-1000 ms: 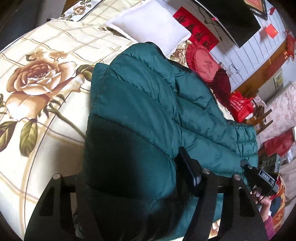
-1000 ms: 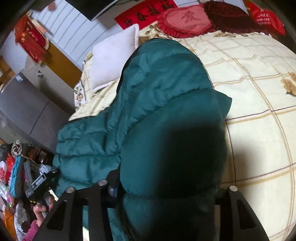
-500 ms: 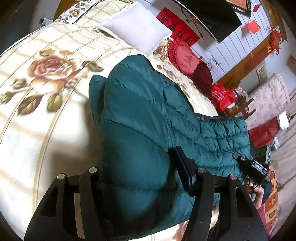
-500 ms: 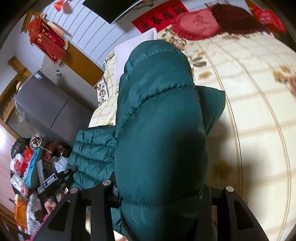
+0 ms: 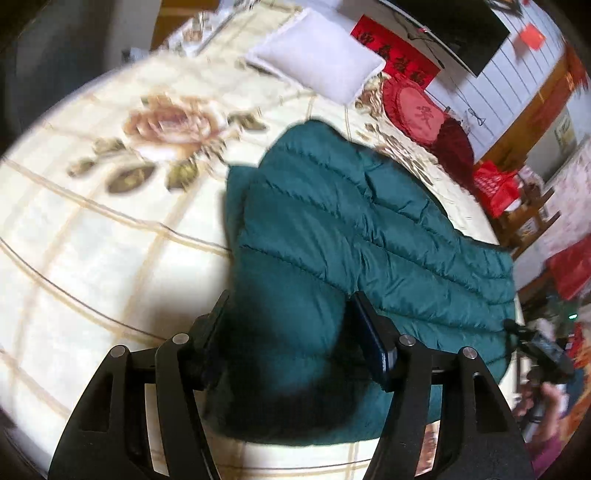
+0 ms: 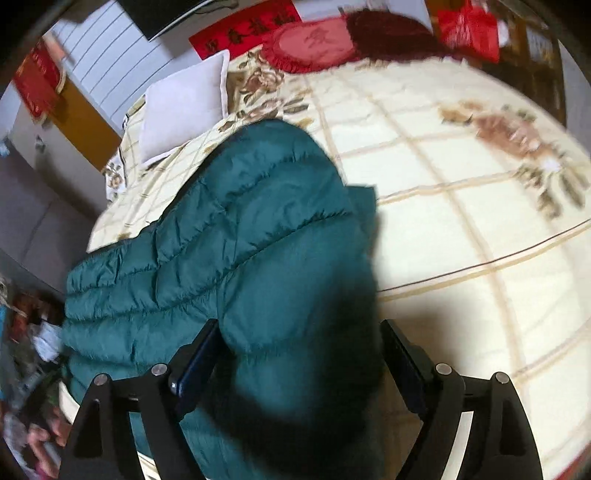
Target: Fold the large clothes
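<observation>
1. Left gripper (image 5: 288, 332): nearest item in my left wrist view. Its jaws press a thick fold of the teal puffer jacket (image 5: 332, 229); the padding fills the gap from pad to pad, so I read it as gripping the jacket.
2. Right gripper (image 6: 299, 350): nearest item in my right wrist view. Its jaws have just been opening. The jacket's near fold (image 6: 258, 229) lies between them, but the right pad stands clear of the fabric, so I read the jaws as apart and not clamped.
3. Teal puffer jacket: lies doubled over on the bed at its near edge, with the quilted body spreading away from both grippers and a lower layer showing at the fold's side.
4. Bedspread (image 5: 92, 240): cream, with a tan grid and rose prints, under the jacket.
5. White pillow (image 5: 314, 62): at the far end of the bed, well apart from the jacket.
6. Red round cushion (image 5: 417, 114): far right in the left view, beside the pillow.
7. Red banner (image 6: 243, 33): on the far wall, behind the cushion.
</observation>
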`<state>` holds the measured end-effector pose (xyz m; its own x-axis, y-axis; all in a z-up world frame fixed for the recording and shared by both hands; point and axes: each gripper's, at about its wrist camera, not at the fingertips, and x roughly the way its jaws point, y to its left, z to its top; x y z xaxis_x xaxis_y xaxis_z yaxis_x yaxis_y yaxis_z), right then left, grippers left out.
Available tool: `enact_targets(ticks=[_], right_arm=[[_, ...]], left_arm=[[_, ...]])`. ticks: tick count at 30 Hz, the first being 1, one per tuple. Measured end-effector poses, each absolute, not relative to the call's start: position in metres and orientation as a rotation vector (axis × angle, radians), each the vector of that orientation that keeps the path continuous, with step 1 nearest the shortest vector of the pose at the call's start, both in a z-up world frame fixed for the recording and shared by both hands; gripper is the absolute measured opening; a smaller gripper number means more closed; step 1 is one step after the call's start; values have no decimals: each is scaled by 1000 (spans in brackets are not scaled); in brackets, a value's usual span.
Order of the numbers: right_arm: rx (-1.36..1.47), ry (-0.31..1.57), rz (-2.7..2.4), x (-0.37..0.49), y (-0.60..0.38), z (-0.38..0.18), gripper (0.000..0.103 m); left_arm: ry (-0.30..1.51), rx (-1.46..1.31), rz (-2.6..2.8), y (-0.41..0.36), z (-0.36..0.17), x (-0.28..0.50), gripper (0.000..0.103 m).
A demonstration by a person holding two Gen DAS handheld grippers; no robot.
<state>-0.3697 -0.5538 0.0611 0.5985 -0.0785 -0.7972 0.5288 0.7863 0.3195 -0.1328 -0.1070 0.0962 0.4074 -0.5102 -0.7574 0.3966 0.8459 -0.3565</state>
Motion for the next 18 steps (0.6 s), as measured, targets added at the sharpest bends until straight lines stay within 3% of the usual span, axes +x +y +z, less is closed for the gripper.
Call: enact_targets(ticks=[10,18], right_arm=[[418,779,-351,-403,-482,109,83],[380,784,-306,-387,-425,94,83]], left_arm=[[859,22,-494,-118,126,-193,63],[824,134,-445,-157,114,-233,63]])
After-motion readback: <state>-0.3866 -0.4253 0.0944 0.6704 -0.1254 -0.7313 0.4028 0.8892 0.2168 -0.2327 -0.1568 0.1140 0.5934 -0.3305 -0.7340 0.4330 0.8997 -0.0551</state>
